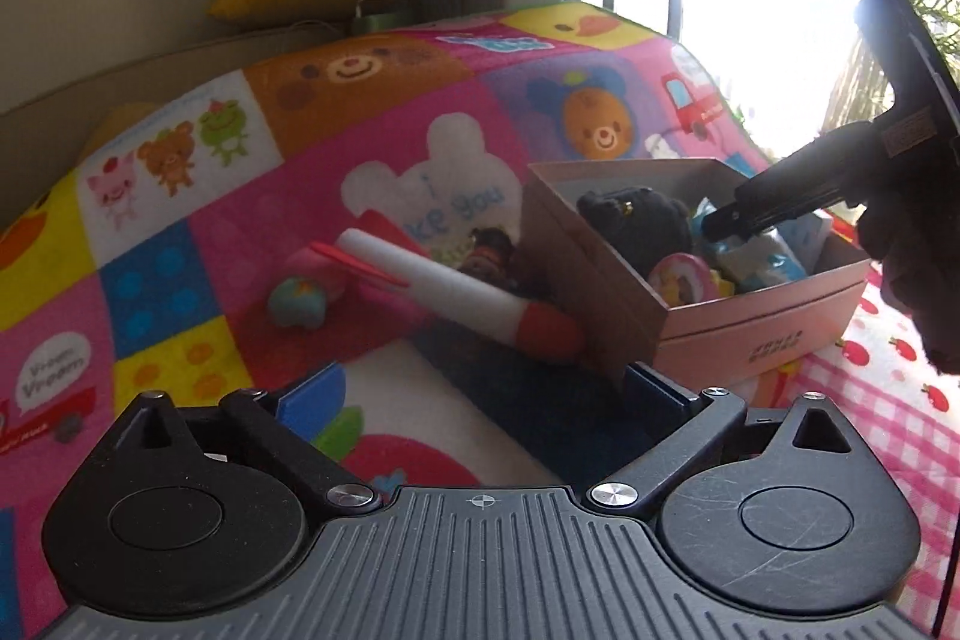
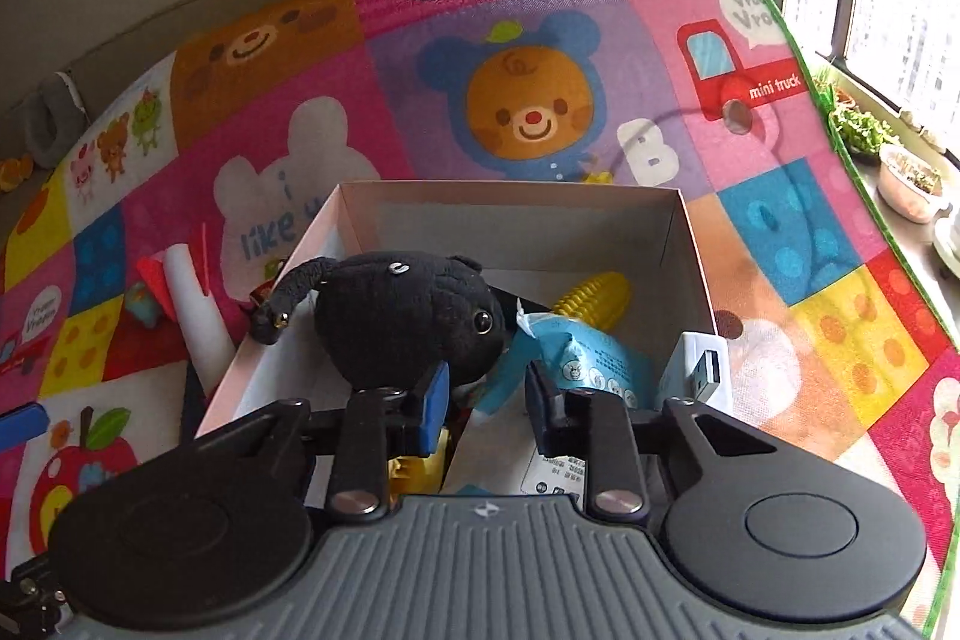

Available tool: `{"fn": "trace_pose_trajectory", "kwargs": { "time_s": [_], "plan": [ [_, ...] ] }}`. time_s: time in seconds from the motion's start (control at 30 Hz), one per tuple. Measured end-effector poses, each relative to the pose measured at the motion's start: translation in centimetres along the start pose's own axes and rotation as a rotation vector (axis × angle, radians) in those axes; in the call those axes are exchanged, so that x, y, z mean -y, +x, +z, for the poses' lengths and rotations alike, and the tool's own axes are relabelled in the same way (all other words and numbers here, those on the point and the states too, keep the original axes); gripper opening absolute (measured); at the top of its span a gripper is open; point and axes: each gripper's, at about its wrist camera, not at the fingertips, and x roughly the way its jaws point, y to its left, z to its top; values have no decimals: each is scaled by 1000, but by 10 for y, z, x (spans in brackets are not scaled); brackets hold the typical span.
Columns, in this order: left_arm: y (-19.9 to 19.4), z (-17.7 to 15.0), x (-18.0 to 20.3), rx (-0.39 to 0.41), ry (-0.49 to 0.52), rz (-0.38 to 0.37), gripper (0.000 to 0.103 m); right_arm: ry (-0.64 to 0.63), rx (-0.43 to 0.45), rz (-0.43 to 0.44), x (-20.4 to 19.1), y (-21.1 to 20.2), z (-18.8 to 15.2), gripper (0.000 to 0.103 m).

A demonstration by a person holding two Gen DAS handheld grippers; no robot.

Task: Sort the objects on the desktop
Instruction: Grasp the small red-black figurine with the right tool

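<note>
Open pink cardboard box (image 2: 690, 244) sits on the mat, stuffed with a black plush cat (image 2: 402, 316), yellow plastic corn cob (image 2: 594, 301) and a crumpled blue-white packet (image 2: 591, 358). Outside, just left, lies a white foam rocket with red nose (image 1: 456, 289), tilted against the box.

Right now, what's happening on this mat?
A person is sorting toys into a cardboard box on a play mat. The right gripper is down inside the box, fingers drawn close by a blue packet and a black plush; whether it grips anything is unclear. The left gripper is open, facing a white foam rocket lying outside the box.
</note>
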Motion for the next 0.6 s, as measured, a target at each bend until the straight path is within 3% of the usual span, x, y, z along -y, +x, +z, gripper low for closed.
{"fn": "trace_pose_trajectory", "kwargs": {
  "time_s": [0.13, 0.23, 0.3, 0.37, 0.47, 0.57, 0.6],
  "plan": [
    [-4, -17, -31, -21, -42, 74, 102, -89, 60, -17, -26, -15, 6, 26],
    [-6, -26, -53, -32, -92, 122, 103, -217, 133, 5, -67, -31, 13, 34],
    [-9, -31, -65, -34, -125, 141, 103, -305, 144, 44, -101, -31, 18, 44],
    [-12, -37, -75, -36, -152, 145, 103, -400, 118, 91, -135, -20, 19, 70],
    [-19, -47, -86, -34, -180, 140, 103, -529, 61, 93, -188, 13, 15, 70],
    [-26, -51, -97, -11, -235, 92, 103, -590, 19, 22, -218, 53, 12, 70],
    [-28, -53, -98, -4, -242, 77, 103, -592, -8, -3, -222, 66, 12, 65]
  ]
}}
